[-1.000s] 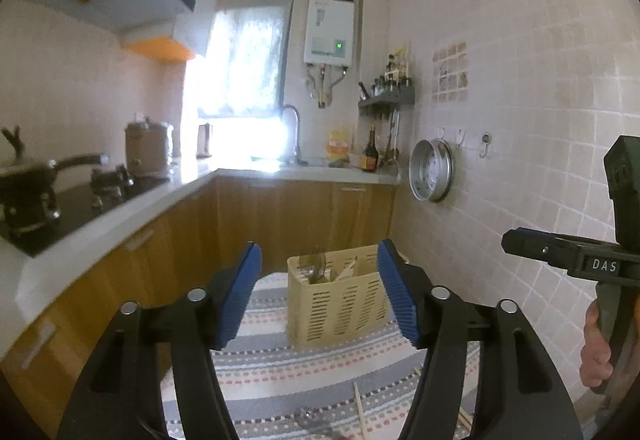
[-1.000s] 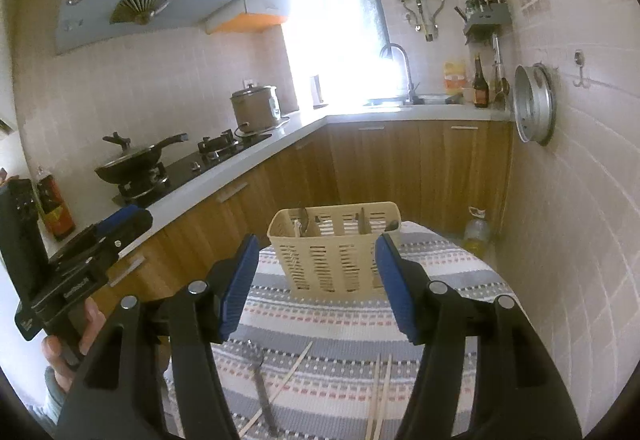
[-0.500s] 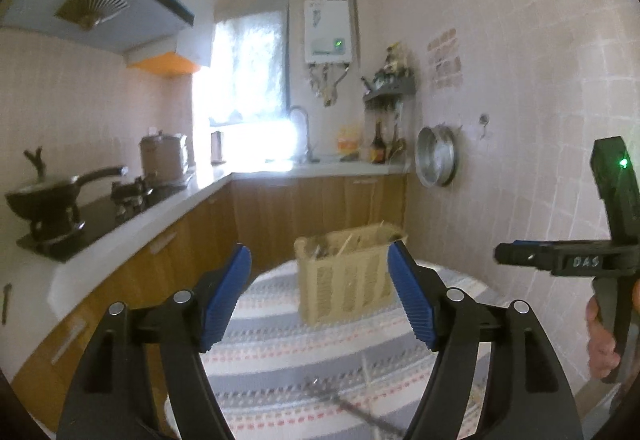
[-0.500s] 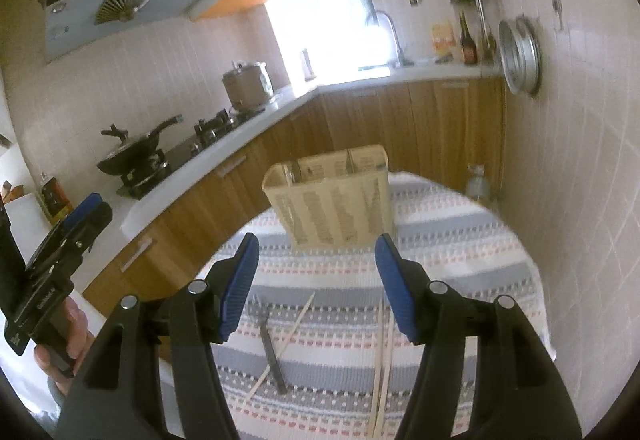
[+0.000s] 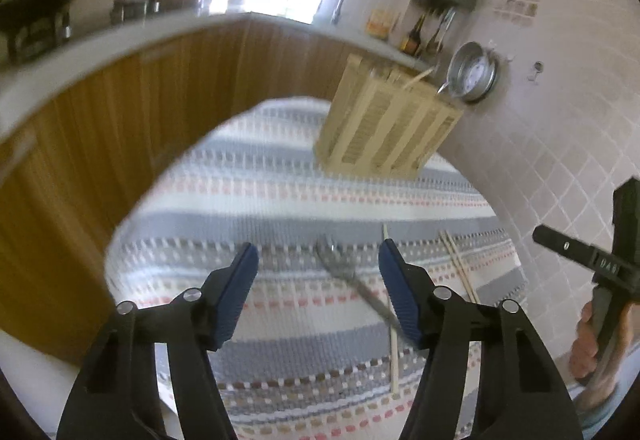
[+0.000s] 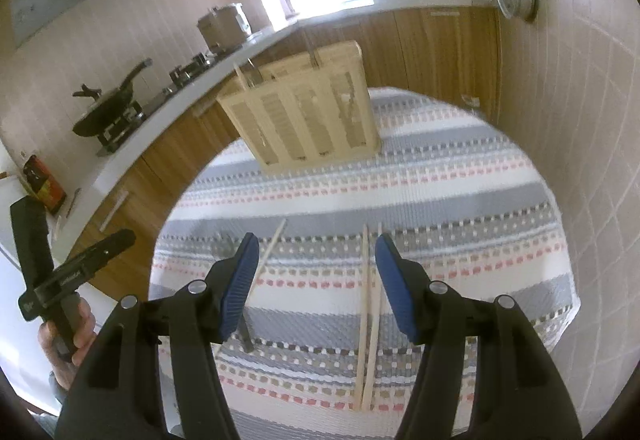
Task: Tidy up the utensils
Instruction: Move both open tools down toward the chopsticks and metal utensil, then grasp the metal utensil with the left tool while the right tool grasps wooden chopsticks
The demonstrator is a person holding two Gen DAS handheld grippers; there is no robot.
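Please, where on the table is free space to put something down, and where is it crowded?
Free: the wide striped band between the utensil basket and the loose utensils, and the cloth on the wall side, right of the chopstick pair. Crowded: the near strip, where the single chopstick, the fork and the pair lie close together under both open grippers.

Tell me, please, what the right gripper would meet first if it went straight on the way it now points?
Probably the pair of chopsticks lying on the striped tablecloth: they sit just inside the right finger of the open right gripper. Depth is unclear, so it might touch the cloth beside them first.
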